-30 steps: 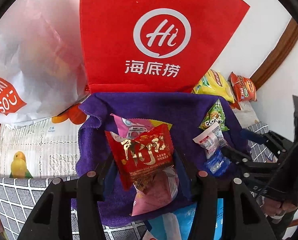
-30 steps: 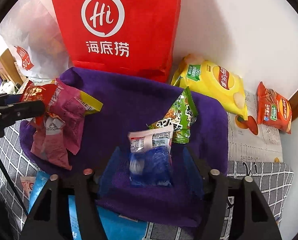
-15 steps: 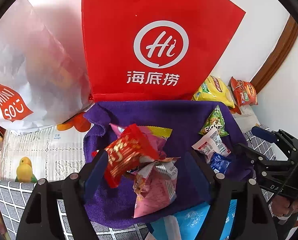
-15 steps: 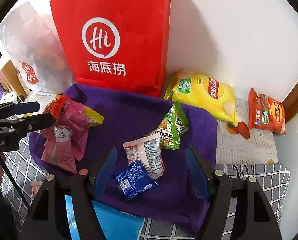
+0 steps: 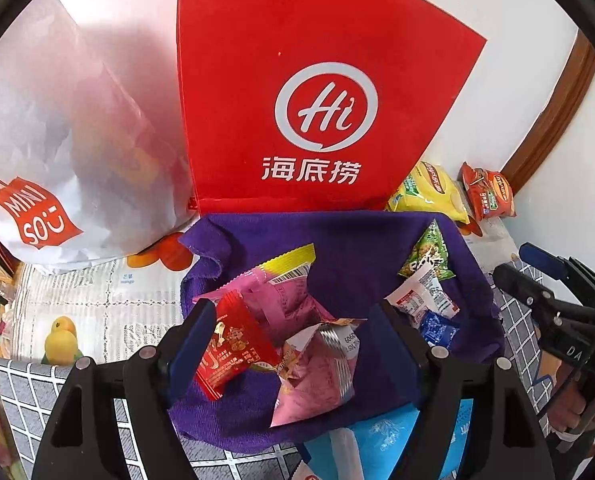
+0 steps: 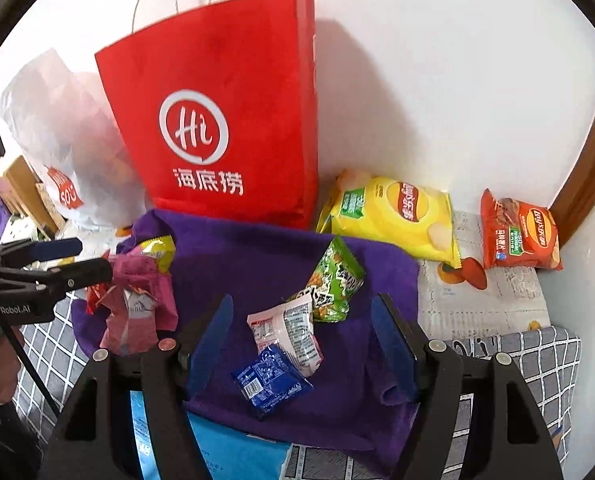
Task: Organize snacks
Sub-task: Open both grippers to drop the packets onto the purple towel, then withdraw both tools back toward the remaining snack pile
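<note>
Lying on a purple cloth [image 6: 257, 252] in two loose heaps: at the left a red packet [image 5: 233, 350] tangled with pink packets [image 5: 317, 376], at the right a blue packet [image 6: 271, 376] under the near edge of a white-and-pink packet [image 6: 287, 328], with a green packet [image 6: 335, 280] touching that one's far side. Framed by the left gripper [image 5: 293, 340], jaws wide and gripping nothing, left blue pad [image 5: 189, 340] just beside the red packet, contact unclear. Straddled likewise by the right gripper [image 6: 303, 344], jaws wide, both pads apart from the blue and white-and-pink packets between them. Standing behind the cloth against the wall, a red paper bag [image 6: 225, 120]; left of it a white plastic bag [image 6: 57, 128]. Resting right of the red bag, beyond the cloth's far right corner, a yellow chip bag [image 6: 393, 216] and farther right an orange chip bag [image 6: 521, 236].
</note>
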The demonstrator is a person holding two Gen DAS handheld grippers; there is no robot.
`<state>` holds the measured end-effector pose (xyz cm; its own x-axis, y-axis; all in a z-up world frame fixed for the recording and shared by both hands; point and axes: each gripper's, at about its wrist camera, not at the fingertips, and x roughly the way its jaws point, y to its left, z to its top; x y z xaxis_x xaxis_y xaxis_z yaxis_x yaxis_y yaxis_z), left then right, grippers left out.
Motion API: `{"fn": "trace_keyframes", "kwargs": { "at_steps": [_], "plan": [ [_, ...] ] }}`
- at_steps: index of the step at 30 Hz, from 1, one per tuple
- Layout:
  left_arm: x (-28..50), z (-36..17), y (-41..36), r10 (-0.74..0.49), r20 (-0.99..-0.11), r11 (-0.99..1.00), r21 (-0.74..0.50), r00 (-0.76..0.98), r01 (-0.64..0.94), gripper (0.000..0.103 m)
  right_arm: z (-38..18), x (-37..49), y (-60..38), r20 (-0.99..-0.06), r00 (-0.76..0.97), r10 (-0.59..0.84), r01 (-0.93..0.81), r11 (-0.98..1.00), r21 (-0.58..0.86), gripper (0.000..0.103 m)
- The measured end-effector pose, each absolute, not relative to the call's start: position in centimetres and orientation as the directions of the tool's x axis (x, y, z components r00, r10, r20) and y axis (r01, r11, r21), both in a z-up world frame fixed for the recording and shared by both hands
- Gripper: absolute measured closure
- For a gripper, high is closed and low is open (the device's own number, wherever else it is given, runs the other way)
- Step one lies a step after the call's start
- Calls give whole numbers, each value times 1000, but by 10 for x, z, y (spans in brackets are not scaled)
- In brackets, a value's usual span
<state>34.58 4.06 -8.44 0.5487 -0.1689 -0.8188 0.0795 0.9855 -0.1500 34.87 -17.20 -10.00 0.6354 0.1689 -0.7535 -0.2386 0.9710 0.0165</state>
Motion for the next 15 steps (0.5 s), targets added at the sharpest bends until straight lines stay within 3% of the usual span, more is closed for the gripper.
{"fn": "trace_keyframes", "kwargs": {
  "at_steps": [15],
  "plan": [
    [313, -36, 48, -214, -727, 976, -186, 652, 114, 25, -62, 302, -182, -701, 702, 124, -162, 987, 13, 32]
  ]
}}
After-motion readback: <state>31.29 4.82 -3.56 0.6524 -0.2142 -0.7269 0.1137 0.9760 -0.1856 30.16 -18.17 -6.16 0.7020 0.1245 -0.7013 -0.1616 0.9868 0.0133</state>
